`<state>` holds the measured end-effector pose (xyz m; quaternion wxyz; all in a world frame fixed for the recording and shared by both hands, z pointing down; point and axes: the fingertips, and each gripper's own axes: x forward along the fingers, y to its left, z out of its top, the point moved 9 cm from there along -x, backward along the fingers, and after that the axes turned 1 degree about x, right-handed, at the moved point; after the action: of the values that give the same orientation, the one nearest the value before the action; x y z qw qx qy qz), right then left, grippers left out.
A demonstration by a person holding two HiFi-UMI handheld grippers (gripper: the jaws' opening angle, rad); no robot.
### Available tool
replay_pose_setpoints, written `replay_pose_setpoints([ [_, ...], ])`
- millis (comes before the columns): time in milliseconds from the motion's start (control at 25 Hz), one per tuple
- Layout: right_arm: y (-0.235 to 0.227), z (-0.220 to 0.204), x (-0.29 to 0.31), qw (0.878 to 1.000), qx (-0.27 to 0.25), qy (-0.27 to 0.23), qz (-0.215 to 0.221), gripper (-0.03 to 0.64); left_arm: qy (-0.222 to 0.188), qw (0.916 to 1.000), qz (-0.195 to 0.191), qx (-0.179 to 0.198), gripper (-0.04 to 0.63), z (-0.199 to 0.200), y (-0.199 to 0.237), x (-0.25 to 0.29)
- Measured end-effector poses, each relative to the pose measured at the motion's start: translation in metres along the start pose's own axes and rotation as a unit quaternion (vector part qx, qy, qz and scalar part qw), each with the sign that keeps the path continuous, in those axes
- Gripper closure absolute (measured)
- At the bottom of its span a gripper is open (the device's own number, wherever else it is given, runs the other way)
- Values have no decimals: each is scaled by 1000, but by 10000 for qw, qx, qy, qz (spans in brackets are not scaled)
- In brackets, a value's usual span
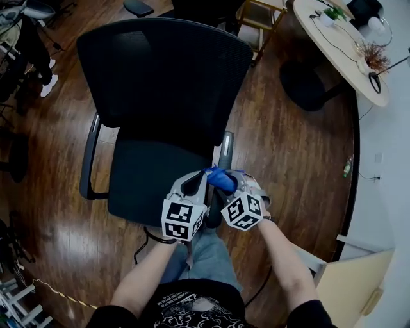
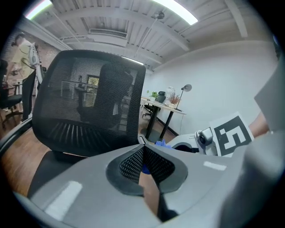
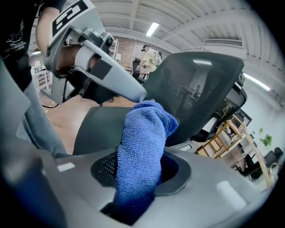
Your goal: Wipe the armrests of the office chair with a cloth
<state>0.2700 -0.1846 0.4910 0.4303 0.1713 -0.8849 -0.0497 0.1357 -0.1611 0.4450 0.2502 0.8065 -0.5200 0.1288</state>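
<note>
Dark wood flooring underfoot: right tongs (image 1: 232, 183) clamp a soft blue microfibre cloth (image 3: 142, 147), while the left tongs (image 2: 141, 144), pressed closed, touch its free end near the black mesh office chair's (image 1: 160, 77) grey-striped armrest (image 1: 225, 148). The cloth looks light and limp, and is likely best gripped bunched.

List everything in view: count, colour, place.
chair: one, black, centre
armrests: two, black, either side of the seat
cloth: one, blue, between the tools, by one armrest
table: one, beige, top right
rack: one, wooden, behind the chair
floor: dark wood, all around
bystander: one, dark trousers, top left
left tool: grey, shut on the cloth's end
right tool: grey, shut on the cloth
</note>
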Motion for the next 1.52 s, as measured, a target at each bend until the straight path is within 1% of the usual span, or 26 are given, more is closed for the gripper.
replay_pose_setpoints([
  [160,35,-2,-10,9995,298,37,-113,477,26,9999,-118,101,592,-11,-2,-20],
  [400,80,-5,-27,9977,605,80,-295,477,51,9995,-251,172,592,-26,-7,-49],
  [760,133,-14,-42,9925,1001,54,-699,477,147,9977,-539,380,592,-51,-18,-76],
  [880,147,-16,-46,9890,1139,-13,-946,477,176,9972,-602,411,592,-58,-18,-84],
  [1000,167,-19,-48,9835,1386,-81,-1158,477,222,9968,-644,423,592,-66,-17,-90],
  [1200,193,-27,-42,9794,1638,-73,-1180,477,276,9961,-717,445,592,-74,-19,-93],
  [1320,197,-27,-43,9753,1818,-165,-1246,477,326,9954,-774,471,592,-79,-21,-92],
  [1360,195,-26,-47,9712,1956,-270,-1334,477,337,9951,-794,478,592,-80,-22,-91],
  [1400,192,-26,-53,9636,2192,-419,-1473,477,343,9949,-814,483,592,-80,-23,-91],
  [1440,188,-28,-60,9506,2557,-596,-1653,477,345,9947,-837,489,592,-80,-25,-90],
  [1480,184,-31,-67,9317,3029,-774,-1850,477,350,9944,-864,497,592,-80,-27,-89],
  [1520,180,-37,-74,9084,3535,-923,-2034,477,362,9940,-894,510,592,-80,-30,-88],
])
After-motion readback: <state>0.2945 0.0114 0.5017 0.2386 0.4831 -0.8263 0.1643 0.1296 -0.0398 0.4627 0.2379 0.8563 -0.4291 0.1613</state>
